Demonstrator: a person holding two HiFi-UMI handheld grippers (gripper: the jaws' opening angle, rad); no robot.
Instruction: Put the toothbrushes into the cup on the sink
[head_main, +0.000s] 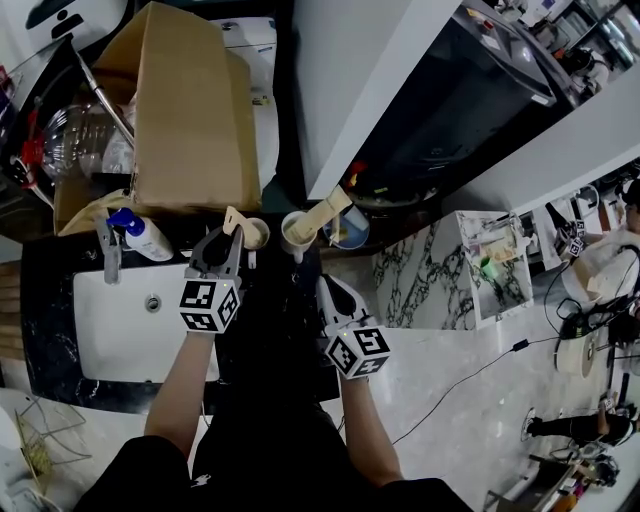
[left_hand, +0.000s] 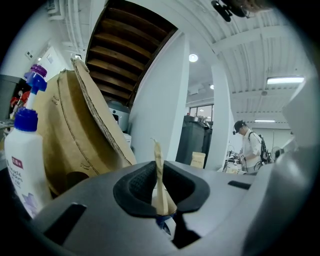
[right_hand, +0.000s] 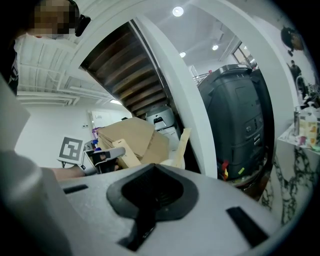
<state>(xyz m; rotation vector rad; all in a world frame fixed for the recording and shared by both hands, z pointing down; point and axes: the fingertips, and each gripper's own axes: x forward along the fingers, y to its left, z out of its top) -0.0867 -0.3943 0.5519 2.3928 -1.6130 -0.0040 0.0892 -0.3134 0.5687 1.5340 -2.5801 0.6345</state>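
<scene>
Two toothbrushes are counted at the sink: a held brush, pinched low on its handle by the left gripper, and a stowed brush, already stood in the far cup and leaned to the right. In the left gripper view the held brush is shown as a thin pale strip clamped between nearly closed jaws, its long axis run straight out along them and away from the person. Two cups are seen side by side at the back of the counter. The near cup lies just right of the held brush's tip and the far cup one place further right, so a short rightward carry and a lowering into the mouth are judged to be called for. Which cup is meant cannot be told, though the one already loaded is judged likelier. The right gripper is held nearer the person and to the right, its jaws fully closed on nothing; the left is judged the nearer to both cups. One blue bowl is seen right of the cups, one spray bottle left of them, and one box behind.
</scene>
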